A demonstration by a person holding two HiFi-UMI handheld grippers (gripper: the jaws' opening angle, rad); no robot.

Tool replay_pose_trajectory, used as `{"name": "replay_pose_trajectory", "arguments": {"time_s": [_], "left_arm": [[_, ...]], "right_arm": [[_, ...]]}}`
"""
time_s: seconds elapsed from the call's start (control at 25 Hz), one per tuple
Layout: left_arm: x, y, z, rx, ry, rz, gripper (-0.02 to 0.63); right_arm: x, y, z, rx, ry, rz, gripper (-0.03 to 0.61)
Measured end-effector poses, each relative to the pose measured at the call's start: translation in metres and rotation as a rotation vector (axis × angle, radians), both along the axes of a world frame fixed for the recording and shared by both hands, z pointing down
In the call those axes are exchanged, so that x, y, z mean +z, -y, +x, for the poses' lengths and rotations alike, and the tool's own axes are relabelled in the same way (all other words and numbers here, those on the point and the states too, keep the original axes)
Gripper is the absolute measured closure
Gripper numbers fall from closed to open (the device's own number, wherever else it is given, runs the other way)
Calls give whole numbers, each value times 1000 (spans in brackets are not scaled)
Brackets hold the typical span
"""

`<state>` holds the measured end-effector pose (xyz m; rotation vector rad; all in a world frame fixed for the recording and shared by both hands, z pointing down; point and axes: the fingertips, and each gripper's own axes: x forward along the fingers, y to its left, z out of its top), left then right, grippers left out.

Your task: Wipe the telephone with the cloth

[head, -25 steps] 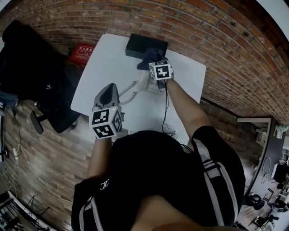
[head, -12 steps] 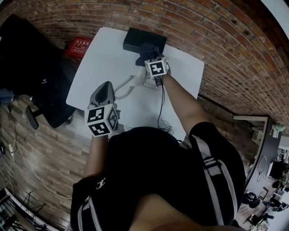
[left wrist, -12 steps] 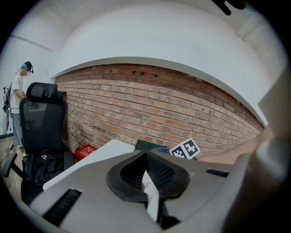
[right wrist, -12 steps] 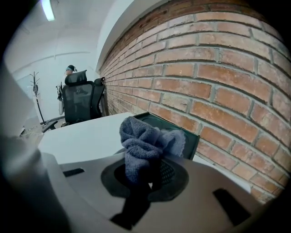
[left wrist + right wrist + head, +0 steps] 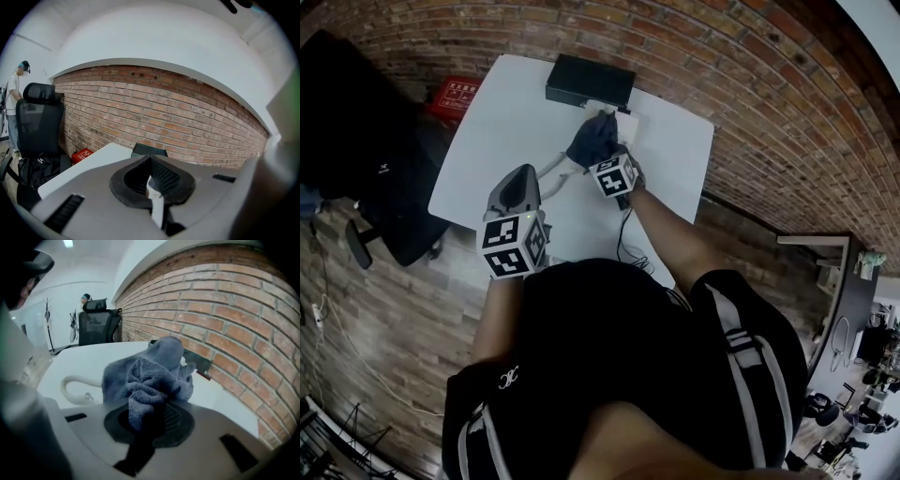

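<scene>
The white telephone lies on the white table [image 5: 502, 117], mostly covered; its pale handset [image 5: 551, 171] curves out to the left, also visible in the right gripper view as the handset [image 5: 72, 389]. A dark blue-grey cloth [image 5: 592, 141] is bunched on top of the phone. My right gripper [image 5: 603, 156] is shut on the cloth [image 5: 152, 376], which spills forward out of the jaws [image 5: 149, 417]. My left gripper [image 5: 525, 180] hovers over the table's near left side, apart from the phone, jaws shut with nothing held [image 5: 151, 161].
A black box [image 5: 591, 82] stands at the table's far edge by the brick wall [image 5: 750, 84]. A black cable [image 5: 623, 234] runs off the near edge. A black office chair [image 5: 366, 141] and a red box [image 5: 455, 94] sit left of the table.
My right gripper has dragged the cloth across the telephone toward me, away from the black box. The left gripper has stayed about where it was.
</scene>
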<state>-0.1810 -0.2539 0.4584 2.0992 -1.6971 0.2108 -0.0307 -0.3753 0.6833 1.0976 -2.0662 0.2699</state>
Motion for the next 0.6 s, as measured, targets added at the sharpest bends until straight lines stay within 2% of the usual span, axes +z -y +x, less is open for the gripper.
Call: {"name": "replay_pose_trajectory", "arguments": {"time_s": [0.16,0.6], "left_arm": [[-2,5,5,14,-8,10,617],[3,5,2,15,-15,2,617]], "right_arm": [[1,-9,-7,26,25,-34,554],[10,-60,-18,-64,6,-60,554]]}}
